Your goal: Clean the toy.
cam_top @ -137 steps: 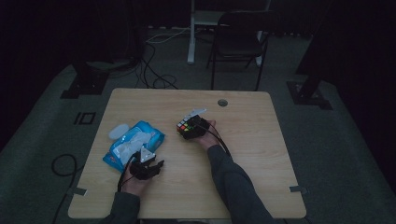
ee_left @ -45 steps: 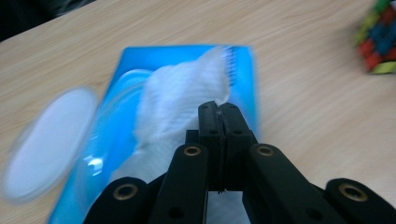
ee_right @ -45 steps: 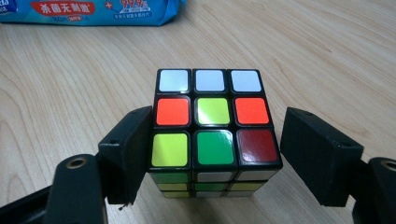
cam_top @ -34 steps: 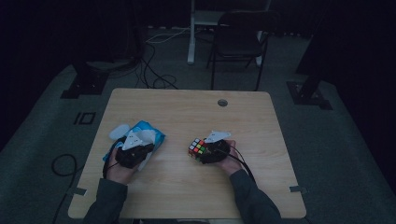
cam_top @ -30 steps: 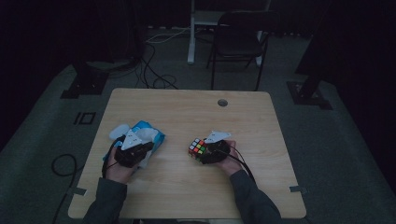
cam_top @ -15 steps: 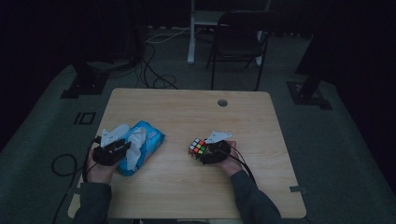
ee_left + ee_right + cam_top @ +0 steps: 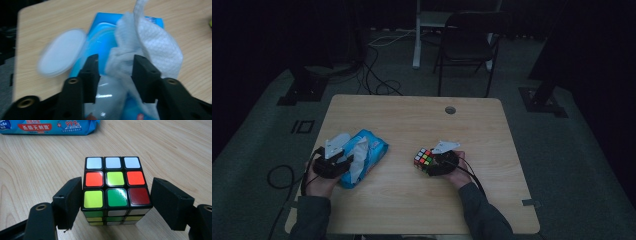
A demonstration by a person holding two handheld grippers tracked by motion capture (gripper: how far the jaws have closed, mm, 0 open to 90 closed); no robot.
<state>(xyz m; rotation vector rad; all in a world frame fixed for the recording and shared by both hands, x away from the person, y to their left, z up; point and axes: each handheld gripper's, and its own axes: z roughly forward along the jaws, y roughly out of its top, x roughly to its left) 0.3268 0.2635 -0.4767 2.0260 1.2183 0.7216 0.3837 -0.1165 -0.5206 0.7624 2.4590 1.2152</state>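
Observation:
A blue wet-wipe pack (image 7: 373,149) lies at the table's left, its round white lid (image 7: 62,58) flipped open. A white wipe (image 7: 150,40) stands pulled up out of it. My left gripper (image 7: 343,162) sits at the pack's near end. Its jaws (image 7: 116,65) have just been opening and now stand apart, with the wipe's lower part loose between them. To the right of the middle a Rubik's cube (image 7: 424,158) rests on the table. My right gripper (image 7: 116,192) is shut on the cube (image 7: 115,178), one jaw on each side.
The wooden table (image 7: 422,210) has a round cable hole (image 7: 450,109) near its far edge. A black chair (image 7: 467,45) and floor cables (image 7: 377,80) lie beyond it. The pack's edge (image 7: 50,126) shows at the top of the right gripper view.
The left hand drew back to the left from the pack's top, a wipe came up out of the pack, and the left jaws opened. The right hand and cube stayed put.

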